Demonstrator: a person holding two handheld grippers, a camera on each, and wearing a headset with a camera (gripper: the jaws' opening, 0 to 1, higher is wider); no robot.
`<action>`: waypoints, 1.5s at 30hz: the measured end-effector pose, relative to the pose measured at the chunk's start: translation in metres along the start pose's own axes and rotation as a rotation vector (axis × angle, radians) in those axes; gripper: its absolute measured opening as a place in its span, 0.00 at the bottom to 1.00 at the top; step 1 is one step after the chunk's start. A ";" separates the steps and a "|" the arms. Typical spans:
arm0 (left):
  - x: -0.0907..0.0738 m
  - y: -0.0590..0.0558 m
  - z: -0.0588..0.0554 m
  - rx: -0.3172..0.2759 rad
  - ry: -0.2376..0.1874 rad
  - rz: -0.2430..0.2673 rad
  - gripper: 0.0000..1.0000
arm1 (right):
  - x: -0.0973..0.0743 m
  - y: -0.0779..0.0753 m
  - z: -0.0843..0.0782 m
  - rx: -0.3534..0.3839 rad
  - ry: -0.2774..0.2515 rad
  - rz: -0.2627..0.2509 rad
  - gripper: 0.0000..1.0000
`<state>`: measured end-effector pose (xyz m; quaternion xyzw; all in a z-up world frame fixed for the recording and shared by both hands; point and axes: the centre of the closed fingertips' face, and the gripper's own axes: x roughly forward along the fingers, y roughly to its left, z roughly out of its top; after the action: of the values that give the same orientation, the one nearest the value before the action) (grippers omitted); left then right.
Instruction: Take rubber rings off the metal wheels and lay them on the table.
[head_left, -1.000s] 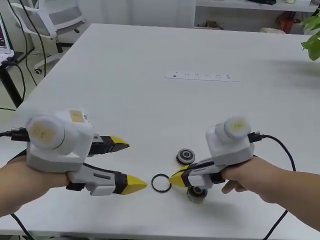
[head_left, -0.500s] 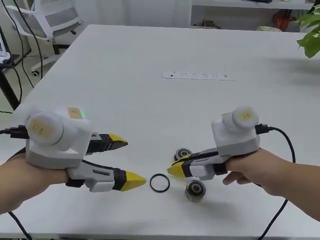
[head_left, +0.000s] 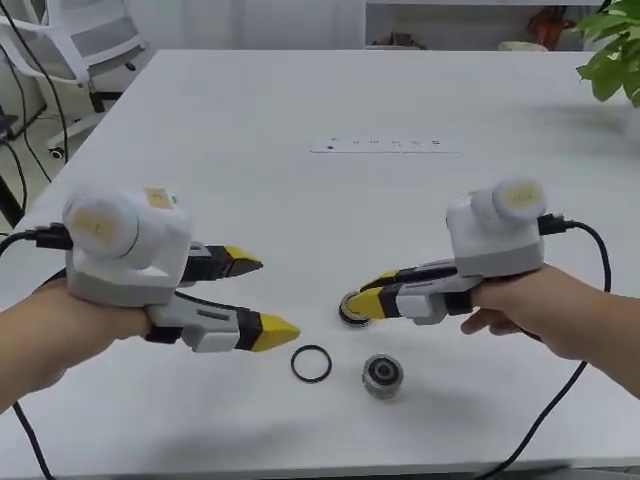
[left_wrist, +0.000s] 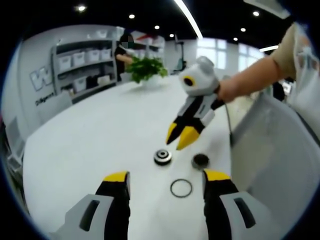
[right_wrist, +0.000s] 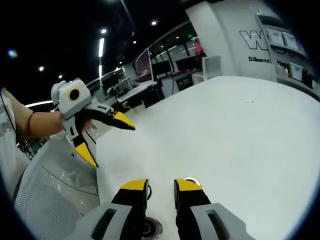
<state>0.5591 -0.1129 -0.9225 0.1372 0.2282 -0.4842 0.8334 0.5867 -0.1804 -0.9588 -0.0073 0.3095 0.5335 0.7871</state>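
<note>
- Firstly, the left hand (head_left: 55, 335) comes in from the lower left corner. It holds the left gripper (head_left: 273, 298) low over the table (head_left: 240, 130), pointing right and slightly away from the person.
- Its jaws stand wide apart and hold nothing. The left gripper view (left_wrist: 166, 177) shows the loose ring lying between and just beyond the two tips.
- One rubber ring (head_left: 311, 363) lies flat on the table, off any wheel. It is just right of the left gripper's nearer tip and apart from it.
- Far wheel (head_left: 349, 311): dark-rimmed, lying beyond the ring, partly hidden in the head view by the right gripper's tips. The left gripper view shows those tips raised clear of it.
- Near wheel (head_left: 382, 374): silver rim, dark centre, just right of the ring and not touching it.
- Right gripper (head_left: 365, 295): held roughly level above the table, pointing left toward the left gripper. Its jaws are parted by a narrow gap only, with nothing between them.
- Right hand (head_left: 530, 312): wrapped round the handle, forearm entering from the lower right.
</note>
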 end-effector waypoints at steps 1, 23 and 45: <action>0.002 0.002 0.002 0.001 -0.002 -0.001 0.59 | -0.002 -0.002 0.001 -0.002 -0.005 -0.007 0.19; 0.040 0.023 0.013 -0.001 0.016 -0.028 0.55 | -0.019 -0.036 -0.004 -0.042 -0.018 -0.092 0.22; 0.076 0.015 0.000 0.001 0.059 -0.083 0.48 | -0.001 -0.039 -0.032 -0.112 0.040 -0.057 0.24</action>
<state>0.6043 -0.1619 -0.9613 0.1422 0.2578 -0.5143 0.8055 0.6043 -0.2091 -0.9963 -0.0708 0.2943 0.5270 0.7941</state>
